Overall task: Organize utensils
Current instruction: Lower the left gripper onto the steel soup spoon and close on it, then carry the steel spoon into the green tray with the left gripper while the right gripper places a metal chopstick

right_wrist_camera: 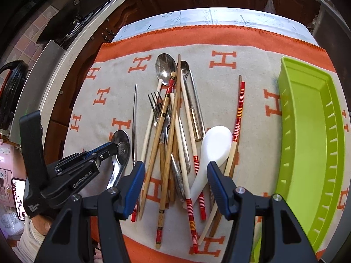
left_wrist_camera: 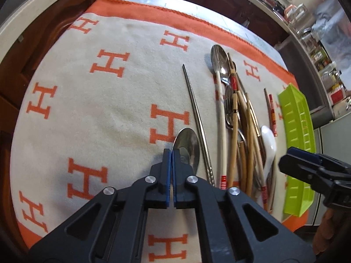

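Observation:
My left gripper is shut on a steel spoon, near its bowl, just left of the utensil pile; it also shows in the right wrist view gripping that spoon. My right gripper is open and empty above the near end of the pile of chopsticks, forks and spoons. A white ceramic spoon lies between its fingers' line. A single metal chopstick lies beside the held spoon.
A lime green slotted tray stands empty at the right of the pile, also in the left wrist view. All rests on a cream and orange blanket. Dark wood cabinets and a counter edge surround the table.

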Action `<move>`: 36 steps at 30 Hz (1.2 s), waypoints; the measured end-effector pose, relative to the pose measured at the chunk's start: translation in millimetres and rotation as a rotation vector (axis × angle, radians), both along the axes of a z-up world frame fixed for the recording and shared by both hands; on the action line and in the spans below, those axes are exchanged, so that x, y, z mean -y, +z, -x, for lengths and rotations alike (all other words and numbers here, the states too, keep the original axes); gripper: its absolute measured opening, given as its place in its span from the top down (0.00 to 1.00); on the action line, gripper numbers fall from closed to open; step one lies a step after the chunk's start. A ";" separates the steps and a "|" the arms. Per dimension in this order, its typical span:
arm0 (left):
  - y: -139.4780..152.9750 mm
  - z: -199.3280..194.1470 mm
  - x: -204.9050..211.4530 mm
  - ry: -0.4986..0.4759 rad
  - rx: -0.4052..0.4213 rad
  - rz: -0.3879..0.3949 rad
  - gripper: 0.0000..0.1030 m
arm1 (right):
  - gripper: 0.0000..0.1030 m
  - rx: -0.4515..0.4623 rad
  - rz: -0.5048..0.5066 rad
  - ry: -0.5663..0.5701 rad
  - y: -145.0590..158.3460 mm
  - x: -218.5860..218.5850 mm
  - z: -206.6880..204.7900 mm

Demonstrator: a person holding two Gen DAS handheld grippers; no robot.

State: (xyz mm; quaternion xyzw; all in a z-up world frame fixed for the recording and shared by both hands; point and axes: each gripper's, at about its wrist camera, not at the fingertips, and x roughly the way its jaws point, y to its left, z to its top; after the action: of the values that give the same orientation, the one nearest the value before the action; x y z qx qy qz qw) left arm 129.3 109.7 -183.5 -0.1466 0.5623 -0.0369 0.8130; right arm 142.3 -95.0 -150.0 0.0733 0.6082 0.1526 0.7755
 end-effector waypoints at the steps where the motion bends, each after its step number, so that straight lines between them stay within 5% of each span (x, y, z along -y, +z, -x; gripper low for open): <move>1: 1.7 0.9 -0.5 0.008 0.002 -0.004 1.00 | 0.43 0.000 -0.003 0.004 0.3 -1.3 -0.5; 16: 37.2 45.6 -39.7 0.054 0.028 0.050 1.00 | 0.62 -0.059 -0.056 0.161 -15.7 -74.2 -23.4; 26: 36.1 57.4 -52.2 0.085 0.025 0.068 1.00 | 0.71 -0.120 0.097 0.205 -49.5 -108.5 -34.4; 31: 36.8 56.8 -54.0 0.092 0.027 0.067 1.00 | 0.75 -0.045 0.212 0.262 -48.5 -125.3 -22.3; 36: 40.1 60.2 -53.8 0.093 0.032 0.066 1.00 | 0.94 0.032 0.300 0.281 -49.6 -139.6 -9.1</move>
State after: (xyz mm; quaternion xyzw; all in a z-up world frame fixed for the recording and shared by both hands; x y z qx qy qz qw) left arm 69.2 163.6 -143.3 -0.1987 0.5402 -0.0197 0.8175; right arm 151.3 44.7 -199.6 -0.1310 0.6162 0.1682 0.7582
